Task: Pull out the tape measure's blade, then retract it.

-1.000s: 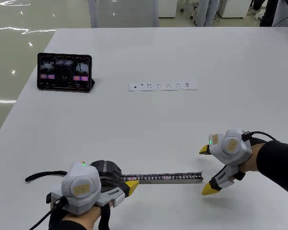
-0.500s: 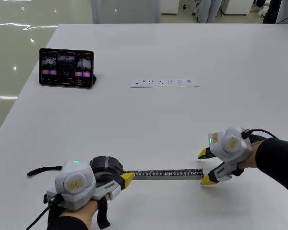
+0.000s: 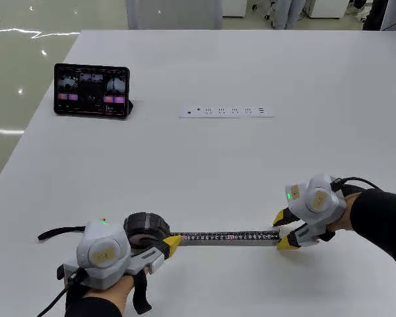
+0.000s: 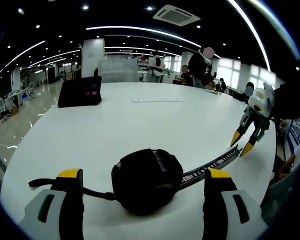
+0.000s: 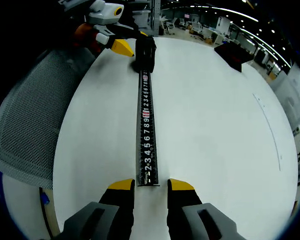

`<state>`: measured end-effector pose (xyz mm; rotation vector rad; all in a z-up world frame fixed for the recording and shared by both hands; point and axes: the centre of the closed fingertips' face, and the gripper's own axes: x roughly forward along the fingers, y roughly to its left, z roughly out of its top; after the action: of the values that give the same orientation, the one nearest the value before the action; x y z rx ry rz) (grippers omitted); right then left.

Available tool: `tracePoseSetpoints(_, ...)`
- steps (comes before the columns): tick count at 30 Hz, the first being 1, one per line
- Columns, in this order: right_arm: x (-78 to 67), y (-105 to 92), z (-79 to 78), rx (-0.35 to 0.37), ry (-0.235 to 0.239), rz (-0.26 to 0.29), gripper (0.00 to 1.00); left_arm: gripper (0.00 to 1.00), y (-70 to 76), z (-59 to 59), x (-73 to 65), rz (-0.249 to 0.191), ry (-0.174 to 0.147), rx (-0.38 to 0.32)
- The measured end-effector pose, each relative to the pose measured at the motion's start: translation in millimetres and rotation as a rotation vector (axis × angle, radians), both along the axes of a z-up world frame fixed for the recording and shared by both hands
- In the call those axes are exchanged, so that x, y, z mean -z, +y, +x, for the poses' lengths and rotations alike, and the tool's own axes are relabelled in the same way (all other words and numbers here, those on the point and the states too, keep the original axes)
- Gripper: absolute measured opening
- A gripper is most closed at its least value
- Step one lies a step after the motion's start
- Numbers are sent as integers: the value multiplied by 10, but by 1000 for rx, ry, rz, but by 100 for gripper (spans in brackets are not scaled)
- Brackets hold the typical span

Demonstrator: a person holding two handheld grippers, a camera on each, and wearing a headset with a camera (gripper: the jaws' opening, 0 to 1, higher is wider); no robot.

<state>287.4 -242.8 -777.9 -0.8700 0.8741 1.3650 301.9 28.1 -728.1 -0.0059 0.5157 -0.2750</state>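
Right gripper view: right gripper (image 5: pixel 152 184) straddles the blade (image 5: pixel 146 125) tip, jaws apart; left gripper (image 4: pixel 143 174) brackets the case (image 4: pixel 149 184), unclamped. Seemingly mid-pull; next needs a pinch.

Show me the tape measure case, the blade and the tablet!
tape measure case (image 4: pixel 147 180), left gripper view, middle of its black body.
blade (image 5: pixel 146 125), right gripper view, numbered face midway along.
tablet (image 3: pixel 91 90), head view, centre of its screen.
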Motion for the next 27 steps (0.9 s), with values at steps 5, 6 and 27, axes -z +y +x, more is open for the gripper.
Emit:
tracePoseSetpoints(5,6,6,-4,-3,-7,-4,16,99,-6,5,-6,1,-5,1)
tracePoseSetpoints(6,6,7,-7,-5,-6,-4,16,99,-2,8,-10,4,-8,0)
tracePoseSetpoints(27,22,44,-44,-69,0,-99,11,98,-48,80,2,28,-41,-3)
